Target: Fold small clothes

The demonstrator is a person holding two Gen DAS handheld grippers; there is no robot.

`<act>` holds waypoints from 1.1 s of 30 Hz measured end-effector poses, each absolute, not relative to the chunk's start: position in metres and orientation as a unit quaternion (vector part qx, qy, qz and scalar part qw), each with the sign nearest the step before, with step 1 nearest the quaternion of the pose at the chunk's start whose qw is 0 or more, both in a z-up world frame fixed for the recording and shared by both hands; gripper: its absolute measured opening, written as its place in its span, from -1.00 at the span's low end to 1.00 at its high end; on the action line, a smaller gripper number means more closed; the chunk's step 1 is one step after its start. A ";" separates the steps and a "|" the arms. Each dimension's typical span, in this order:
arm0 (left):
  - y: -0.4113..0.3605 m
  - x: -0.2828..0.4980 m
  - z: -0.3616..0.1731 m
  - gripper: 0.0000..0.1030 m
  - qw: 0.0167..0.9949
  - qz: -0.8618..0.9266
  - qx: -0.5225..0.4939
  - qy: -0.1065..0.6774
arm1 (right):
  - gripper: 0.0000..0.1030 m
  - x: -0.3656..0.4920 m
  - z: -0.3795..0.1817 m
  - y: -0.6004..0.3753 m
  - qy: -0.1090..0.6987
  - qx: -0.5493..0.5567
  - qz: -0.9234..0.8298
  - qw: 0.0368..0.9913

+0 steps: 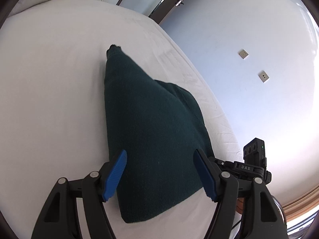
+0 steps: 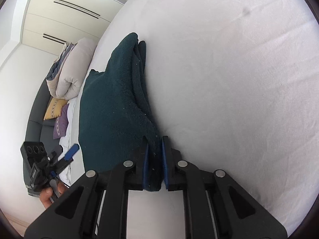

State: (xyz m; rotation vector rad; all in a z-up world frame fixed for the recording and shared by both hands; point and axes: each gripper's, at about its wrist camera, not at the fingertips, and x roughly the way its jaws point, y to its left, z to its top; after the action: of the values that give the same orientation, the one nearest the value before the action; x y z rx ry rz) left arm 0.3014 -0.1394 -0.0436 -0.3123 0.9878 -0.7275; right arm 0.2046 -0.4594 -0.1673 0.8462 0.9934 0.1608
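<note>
A dark green knitted garment point(image 1: 151, 129) lies folded into a tapering shape on the white bed, seen as layered folds point(image 2: 111, 103) in the right wrist view. My left gripper point(image 1: 159, 153) stands open over the garment's near end, its blue pads apart and not pressing on the cloth. My right gripper point(image 2: 155, 141) is shut on the garment's near right edge, with green knit pinched between its blue pads. In the right wrist view, a hand point(image 2: 49, 195) at the left holds the left tool.
The white sheeted bed point(image 1: 49, 79) fills both views, and its edge runs along a white wall with two sockets point(image 1: 243, 54). A rolled duvet point(image 2: 73, 65), a yellow cushion point(image 2: 54, 107) and a purple cushion point(image 2: 61, 123) lie beyond the garment. Wardrobe doors point(image 2: 65, 14) stand behind them.
</note>
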 end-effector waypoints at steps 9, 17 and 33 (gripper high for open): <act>-0.198 0.368 -0.069 -0.57 0.799 -0.335 -0.061 0.495 | -0.83 0.202 -0.174 -0.476 0.460 0.406 0.075 0.786; -0.193 0.384 -0.100 -0.78 0.790 -0.327 -0.104 0.508 | -0.85 0.203 -0.180 -0.476 0.454 0.407 0.083 0.788; -0.177 0.367 -0.074 -0.43 0.806 -0.327 -0.105 0.482 | -0.64 0.187 -0.140 -0.450 0.453 0.357 0.055 0.815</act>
State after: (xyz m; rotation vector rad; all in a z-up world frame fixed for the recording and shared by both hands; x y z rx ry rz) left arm 0.3668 -0.1770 -0.0740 -0.2248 1.0312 -0.6990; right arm 0.1866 -0.4505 -0.1398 0.7610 0.9673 0.1179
